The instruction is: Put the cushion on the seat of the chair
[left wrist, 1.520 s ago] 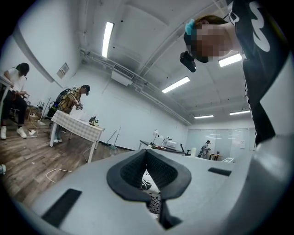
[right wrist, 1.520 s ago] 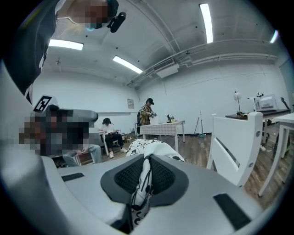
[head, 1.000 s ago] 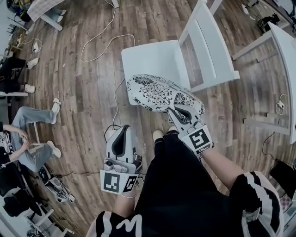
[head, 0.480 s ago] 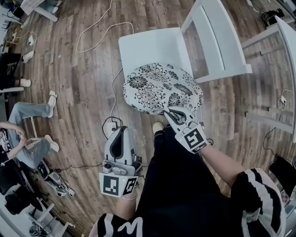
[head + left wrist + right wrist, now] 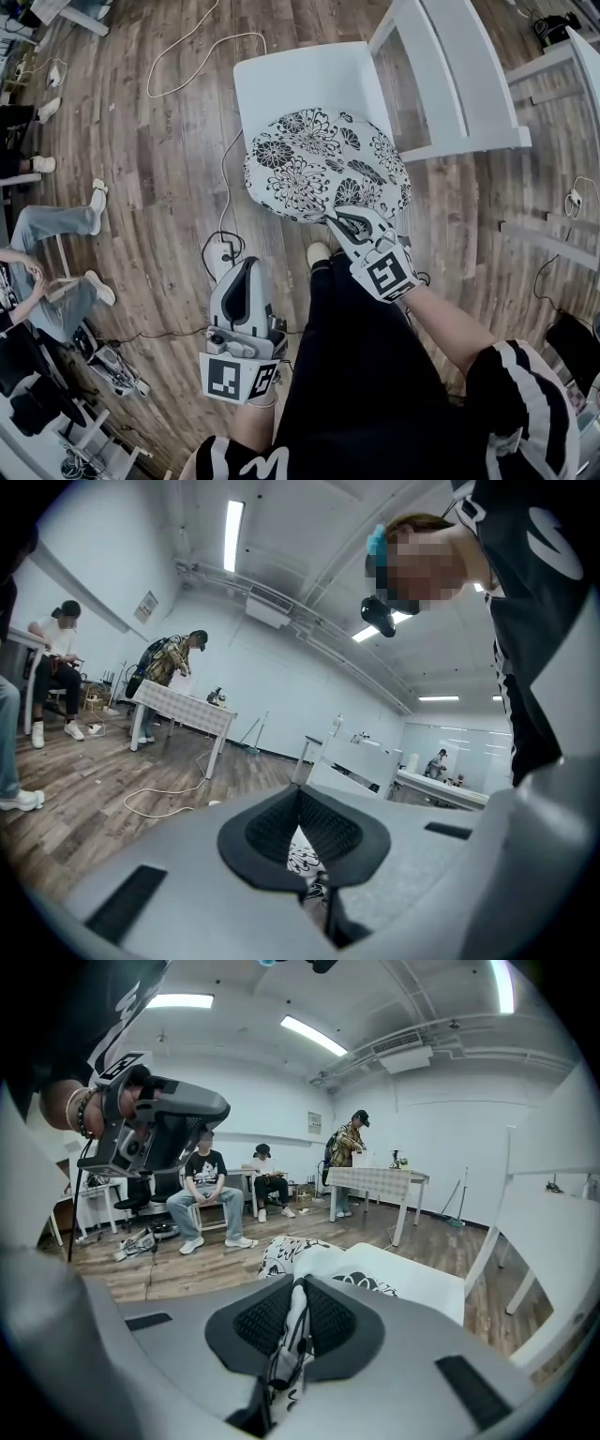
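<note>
A round cushion (image 5: 323,164) with a black-and-white flower print covers the near half of the white chair's seat (image 5: 300,80); whether it rests on the seat I cannot tell. My right gripper (image 5: 345,221) is shut on its near edge, which sticks out past the seat's front. In the right gripper view the cushion's fabric (image 5: 292,1321) is pinched between the pads, with the cushion (image 5: 291,1252) and seat (image 5: 417,1283) beyond. My left gripper (image 5: 247,277) hangs lower left of the cushion, shut and holding nothing. Past its pads (image 5: 328,832) a sliver of cushion (image 5: 302,860) shows.
The chair's slatted back (image 5: 450,75) stands at the right of the seat. Cables (image 5: 187,52) and a power strip (image 5: 223,255) lie on the wood floor at the left. Seated people (image 5: 52,234) are far left, a white table (image 5: 577,66) far right.
The cushion has gone from hanging in front of the chair to spread over the seat's near half. Both grippers have sunk, the right one carrying the cushion's edge.
</note>
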Demonstrator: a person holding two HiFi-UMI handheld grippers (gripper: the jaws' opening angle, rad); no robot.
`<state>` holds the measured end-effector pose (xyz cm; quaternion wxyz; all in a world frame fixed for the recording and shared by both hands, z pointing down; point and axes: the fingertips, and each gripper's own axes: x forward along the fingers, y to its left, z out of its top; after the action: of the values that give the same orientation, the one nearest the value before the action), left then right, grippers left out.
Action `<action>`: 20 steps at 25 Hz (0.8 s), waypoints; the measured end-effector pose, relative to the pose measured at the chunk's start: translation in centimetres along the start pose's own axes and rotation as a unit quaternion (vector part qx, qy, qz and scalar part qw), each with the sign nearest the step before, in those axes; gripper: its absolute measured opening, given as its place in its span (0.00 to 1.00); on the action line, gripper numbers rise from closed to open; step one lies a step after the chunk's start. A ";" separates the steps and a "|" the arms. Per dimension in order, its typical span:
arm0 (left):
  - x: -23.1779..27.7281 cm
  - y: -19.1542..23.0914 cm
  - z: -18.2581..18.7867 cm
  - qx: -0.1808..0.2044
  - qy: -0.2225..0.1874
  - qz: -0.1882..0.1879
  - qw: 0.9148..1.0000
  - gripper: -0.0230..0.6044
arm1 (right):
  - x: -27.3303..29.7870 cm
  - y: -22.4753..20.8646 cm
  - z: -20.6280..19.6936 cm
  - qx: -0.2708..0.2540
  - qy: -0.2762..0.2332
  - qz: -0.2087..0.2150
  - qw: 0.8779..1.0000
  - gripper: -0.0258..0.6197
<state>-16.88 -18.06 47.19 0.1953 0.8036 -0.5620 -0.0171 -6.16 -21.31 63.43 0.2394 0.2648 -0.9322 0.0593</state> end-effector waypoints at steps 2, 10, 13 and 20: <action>-0.1 0.2 -0.5 -0.001 0.003 -0.001 1.000 0.04 | 0.6 0.0 -0.4 -0.004 0.001 0.000 1.000 0.09; 0.3 0.4 -2.3 -0.007 0.020 -0.006 1.000 0.04 | 3.1 -0.6 -1.3 -0.011 0.003 0.008 1.000 0.09; 0.0 0.7 -2.7 -0.009 0.022 -0.003 1.000 0.04 | 4.2 -0.5 -1.5 -0.009 0.004 0.013 1.000 0.09; -0.2 1.5 -3.7 -0.013 0.031 0.010 0.999 0.04 | 6.6 -1.0 -2.5 -0.009 0.016 0.016 1.000 0.09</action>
<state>-17.42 -17.22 51.04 0.2231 0.7956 -0.5632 0.0029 -9.49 -24.61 68.80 0.2561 0.2464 -0.9329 0.0590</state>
